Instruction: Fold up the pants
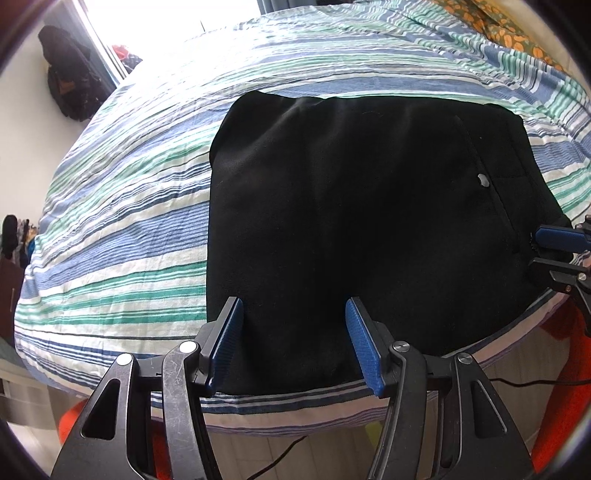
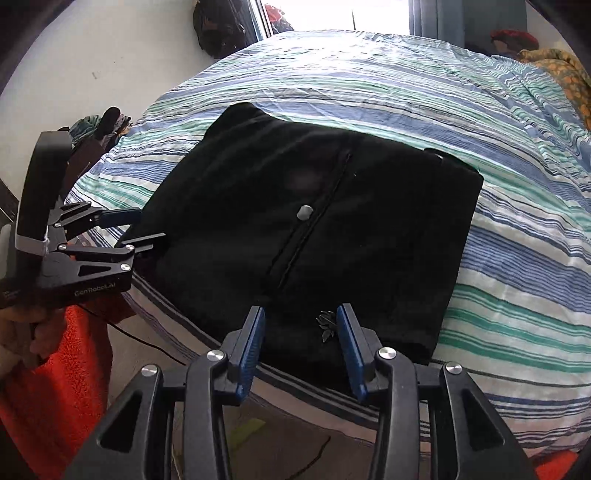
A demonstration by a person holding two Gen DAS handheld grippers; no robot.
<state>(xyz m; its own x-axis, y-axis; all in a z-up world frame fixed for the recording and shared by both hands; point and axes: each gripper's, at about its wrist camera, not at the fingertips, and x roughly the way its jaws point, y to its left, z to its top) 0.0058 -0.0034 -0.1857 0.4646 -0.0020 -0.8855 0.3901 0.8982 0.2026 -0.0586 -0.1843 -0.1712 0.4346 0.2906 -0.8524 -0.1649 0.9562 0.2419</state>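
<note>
So the black pants (image 1: pixel 354 236) are lying folded into a chunky rectangle on the striped bedspread (image 1: pixel 122 206), filling the middle of the left wrist view and reaching down to the bed edge at the bottom of the frame. In the right wrist view they (image 2: pixel 314 236) sit center frame too, with a small pale button (image 2: pixel 304 212) next to a seam that runs diagonally down the middle.

The left gripper (image 1: pixel 293 343) is spread wide at the bottom center of its own view, blue pads on either side of the near edge of the pants, nothing pinched between them. You can also spot it at the left edge of the right wrist view (image 2: pixel 140 230), jaws apart by the pants' corner.

The right gripper (image 2: pixel 300 349) is parted too, bottom center, hovering over the near hem with nothing gripped. It pokes in at the right edge of the left view (image 1: pixel 543 251).

An orange patterned blanket (image 1: pixel 509 29) sits upper right there.
</note>
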